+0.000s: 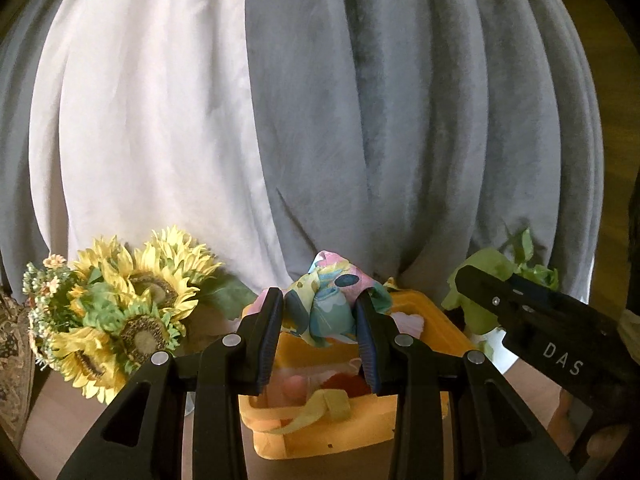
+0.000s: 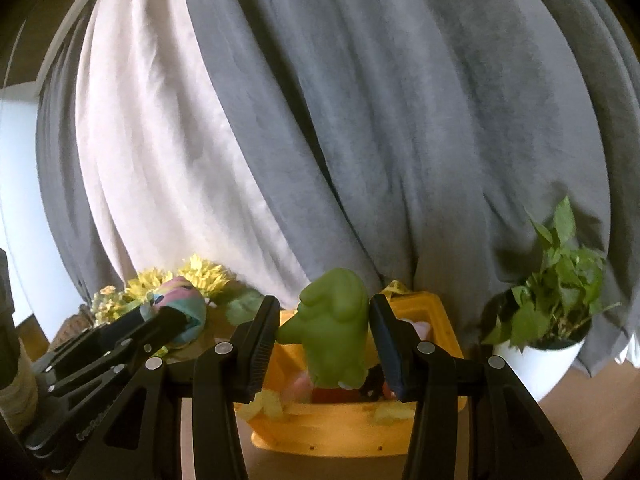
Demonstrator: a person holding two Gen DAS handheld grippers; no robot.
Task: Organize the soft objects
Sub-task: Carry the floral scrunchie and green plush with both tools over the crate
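both tools loaded above the yellow bin

left tool (image 1: 320, 320) clamps a pastel patterned cloth (image 1: 328, 300) — right tool (image 2: 324, 332) clamps a green soft toy (image 2: 334, 324); both held over the yellow bin (image 2: 344, 436) on the counter (image 2: 580, 420), sunflowers (image 1: 132, 304) left, potted plant (image 2: 548, 312) right.

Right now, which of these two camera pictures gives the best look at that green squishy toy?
The right wrist view: the green toy sits centred between the right gripper fingers, above the yellow bin, its whole shape visible. In the left wrist view the green toy is only a partial lump at the right edge, mostly behind the right gripper's black body.
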